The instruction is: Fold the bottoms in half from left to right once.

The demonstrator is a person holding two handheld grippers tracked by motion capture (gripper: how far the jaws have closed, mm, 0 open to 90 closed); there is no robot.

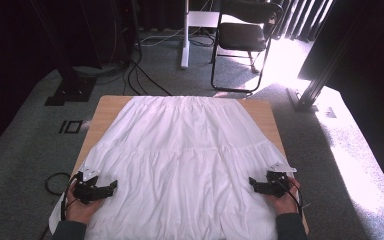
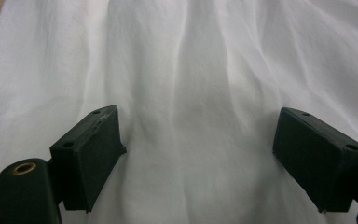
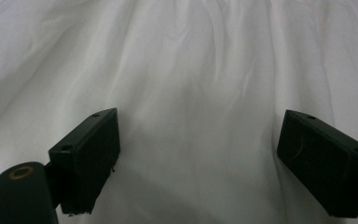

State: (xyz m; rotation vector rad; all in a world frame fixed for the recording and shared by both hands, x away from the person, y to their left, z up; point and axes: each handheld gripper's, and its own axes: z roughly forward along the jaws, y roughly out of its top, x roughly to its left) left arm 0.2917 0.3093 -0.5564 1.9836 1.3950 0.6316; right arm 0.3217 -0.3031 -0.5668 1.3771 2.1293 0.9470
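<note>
**Both tongs spread wide over the white skirt**

A white skirt (image 1: 185, 155) lies spread flat over a wooden tabletop (image 1: 102, 107), its gathered waistband at the far edge and its wide hem toward the person, covering nearly the whole surface and hanging over the near edge.

The left tongs (image 1: 111, 187) sit at the skirt's near left side, held in the person's left hand (image 1: 82, 207), pointing inward across the cloth. In the left gripper view the left tongs (image 2: 198, 140) stand spread wide, with softly creased white fabric between the jaws and nothing pinched.

The right tongs (image 1: 252, 182) sit at the near right side, pointing inward. In the right gripper view the right tongs (image 3: 198, 140) are likewise spread wide above the fabric, gripping nothing. Whether either pair touches the cloth cannot be told.
</note>
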